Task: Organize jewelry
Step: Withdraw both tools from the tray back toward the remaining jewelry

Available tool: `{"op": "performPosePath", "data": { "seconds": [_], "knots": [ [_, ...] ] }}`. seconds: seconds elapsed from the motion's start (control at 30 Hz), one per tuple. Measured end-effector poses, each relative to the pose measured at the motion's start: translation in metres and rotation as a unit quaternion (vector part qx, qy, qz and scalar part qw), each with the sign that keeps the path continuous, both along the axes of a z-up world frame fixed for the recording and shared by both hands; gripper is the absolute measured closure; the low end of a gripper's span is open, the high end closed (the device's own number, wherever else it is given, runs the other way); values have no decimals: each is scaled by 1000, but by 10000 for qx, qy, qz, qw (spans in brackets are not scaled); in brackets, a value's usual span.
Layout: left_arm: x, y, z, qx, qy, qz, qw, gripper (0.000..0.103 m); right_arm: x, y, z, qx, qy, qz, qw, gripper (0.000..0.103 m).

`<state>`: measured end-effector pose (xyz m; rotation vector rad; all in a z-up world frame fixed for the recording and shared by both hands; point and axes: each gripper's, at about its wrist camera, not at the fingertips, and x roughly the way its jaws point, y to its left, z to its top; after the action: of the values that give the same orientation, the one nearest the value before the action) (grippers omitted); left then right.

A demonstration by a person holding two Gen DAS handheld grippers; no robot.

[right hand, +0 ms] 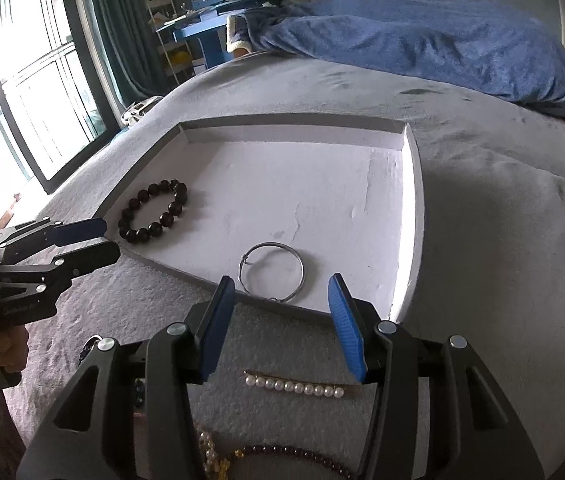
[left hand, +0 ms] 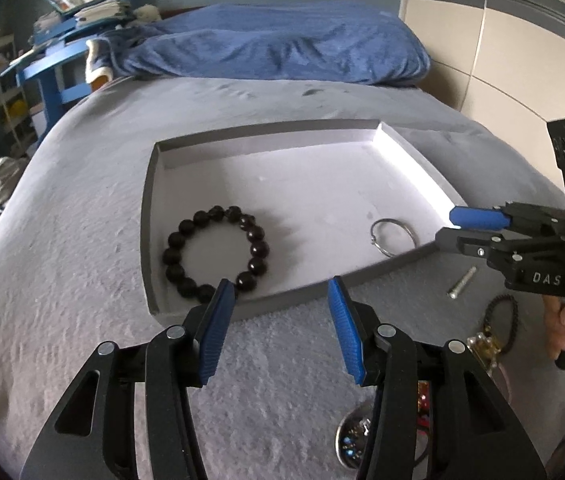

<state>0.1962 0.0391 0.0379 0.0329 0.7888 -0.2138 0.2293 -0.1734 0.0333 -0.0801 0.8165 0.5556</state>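
Bead bracelet [left hand: 215, 253] and metal ring [right hand: 273, 272] lie in tray [left hand: 282, 130] on bed. Right view alone shows pearl clip [right hand: 294, 387]. Both grippers, L [left hand: 282, 296] & R [right hand: 282, 294], jaws apart, empty.

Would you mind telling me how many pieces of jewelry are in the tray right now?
2: a dark bead bracelet near the tray's left edge, and a thin metal ring by its front edge.

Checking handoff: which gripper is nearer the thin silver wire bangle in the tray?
Right. The right gripper hangs open just in front of the thin silver wire bangle; the left gripper is open by the black bead bracelet, across the tray.
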Motion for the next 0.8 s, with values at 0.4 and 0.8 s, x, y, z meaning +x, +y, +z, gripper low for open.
{"op": "performPosePath", "data": {
  "seconds": [0.4, 0.8],
  "knots": [
    [-26, -4, 10, -153, -189, -195, 9995, 52, -16, -15, 12, 259, -248, -307, 9989, 54],
    [-88, -17, 5, -276, -102, -374, 9989, 50, -57, -37, 18, 411, -260, -565, 9972, 54]
  ]
}}
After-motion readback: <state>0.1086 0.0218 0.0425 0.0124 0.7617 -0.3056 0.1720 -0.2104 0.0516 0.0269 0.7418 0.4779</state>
